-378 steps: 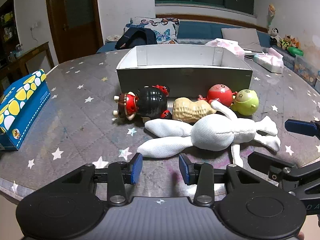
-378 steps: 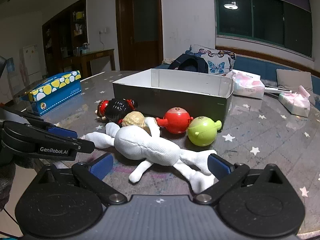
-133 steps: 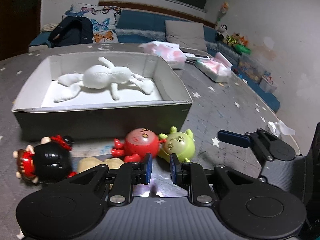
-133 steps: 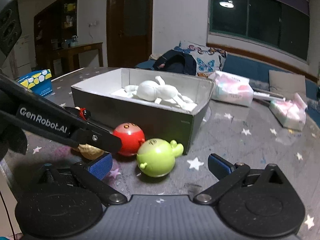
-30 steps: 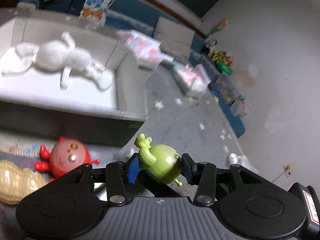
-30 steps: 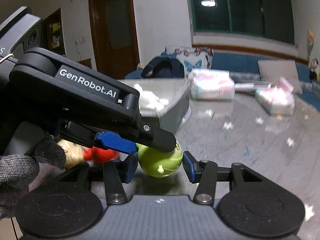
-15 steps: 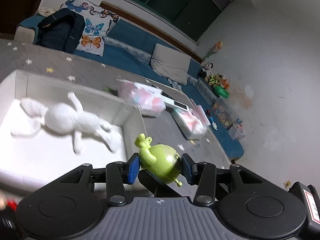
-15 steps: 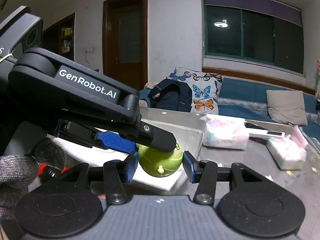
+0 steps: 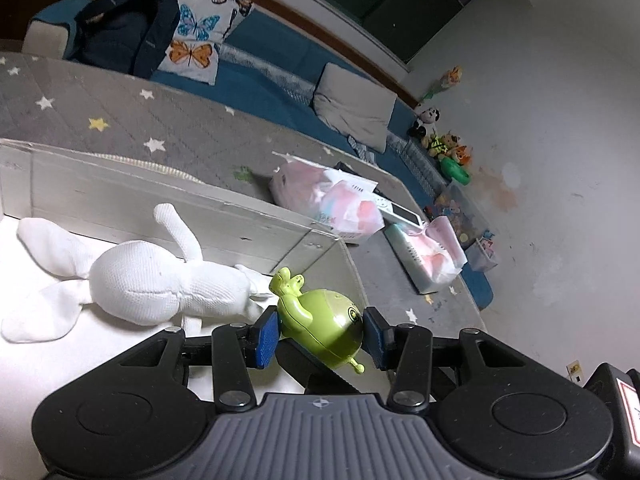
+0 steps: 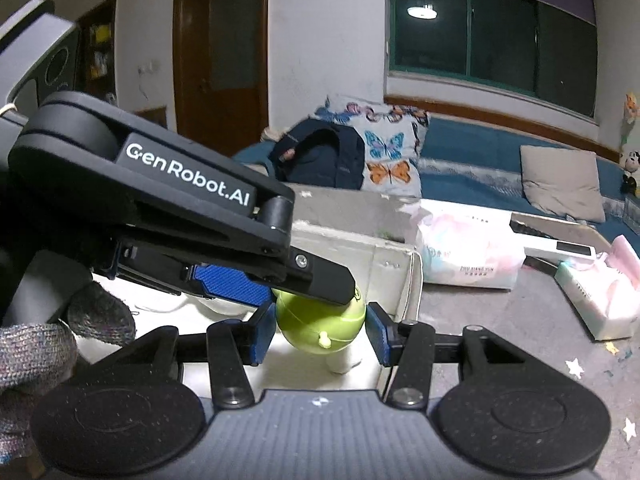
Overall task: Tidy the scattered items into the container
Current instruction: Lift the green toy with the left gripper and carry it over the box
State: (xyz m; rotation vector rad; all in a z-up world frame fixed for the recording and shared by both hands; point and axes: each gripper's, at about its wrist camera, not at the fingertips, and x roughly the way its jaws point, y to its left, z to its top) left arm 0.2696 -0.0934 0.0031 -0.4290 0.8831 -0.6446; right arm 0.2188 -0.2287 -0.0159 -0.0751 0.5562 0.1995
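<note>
A round green toy (image 9: pixel 320 324) with small ears hangs over the right end of the white box (image 9: pixel 160 200), above its inner floor. My left gripper (image 9: pixel 316 330) is shut on it, blue pads pressing both sides. My right gripper (image 10: pixel 320 334) is also shut on the same green toy (image 10: pixel 320 324), pads against its left and right. In the right wrist view the left gripper's fingers (image 10: pixel 320 276) cross from the left over the toy's top. A white plush doll (image 9: pixel 160 284) lies inside the box just left of the toy.
Pink-and-white tissue packs (image 10: pixel 468 252) (image 10: pixel 600 300) lie on the starred grey table right of the box (image 10: pixel 360 232). A gloved hand (image 10: pixel 40 344) holds the left gripper. A sofa with butterfly cushions (image 9: pixel 192 52) and a dark backpack stands behind.
Both grippers carried the green toy from in front of the box, over its near wall, to above the inside. The red toy and peanut toy have left the views.
</note>
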